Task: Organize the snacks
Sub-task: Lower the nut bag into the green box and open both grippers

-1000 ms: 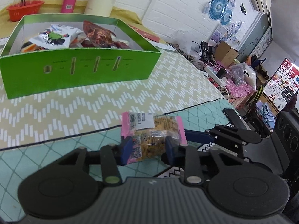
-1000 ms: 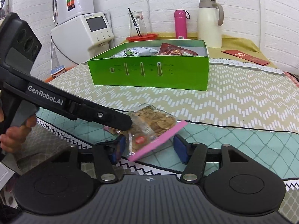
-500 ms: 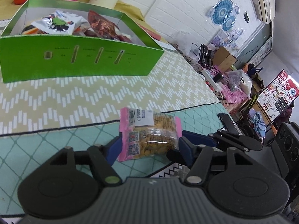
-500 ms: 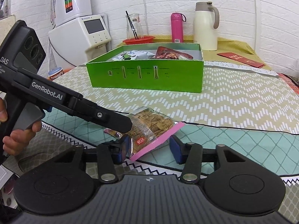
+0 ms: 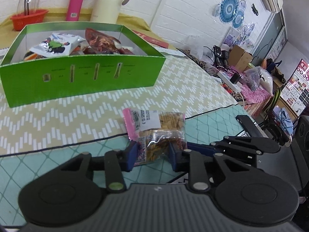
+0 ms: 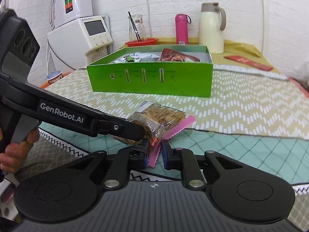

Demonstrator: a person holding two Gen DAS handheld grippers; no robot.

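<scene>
- Left wrist view: the left gripper (image 5: 152, 155) has its blue fingers (image 5: 129, 157) clenched on the near end of a clear snack packet (image 5: 157, 133) with pink edges; its jaws have just been closing, with the packet between them.
- The packet tilts up from the fingers, its white label and pink seal at the far end, above the line where the teal part of the desk (image 5: 58, 119) cloth meets the chevron part.
- Behind it, well apart, stands the green box (image 5: 81, 79), holding other snack bags (image 5: 58, 45).
- Beyond the box are a pink bottle (image 5: 76, 2), a cream jug (image 5: 108, 2) and a red basket (image 5: 29, 18).
- The right gripper (image 5: 245, 148) reaches in from the right, its blue finger just beside the packet.
- Right wrist view: the right gripper (image 6: 155, 152) has just been closing and now pinches the packet's (image 6: 162, 119) pink sealed edge between its fingers (image 6: 165, 152).
- The left gripper (image 6: 77, 118) comes in from the left, its tip on the packet's other side, held by a hand (image 6: 15, 150).
- The green box (image 6: 150, 77) sits farther back on the desk (image 6: 241, 106), with a white appliance (image 6: 81, 32) at the left wall.
</scene>
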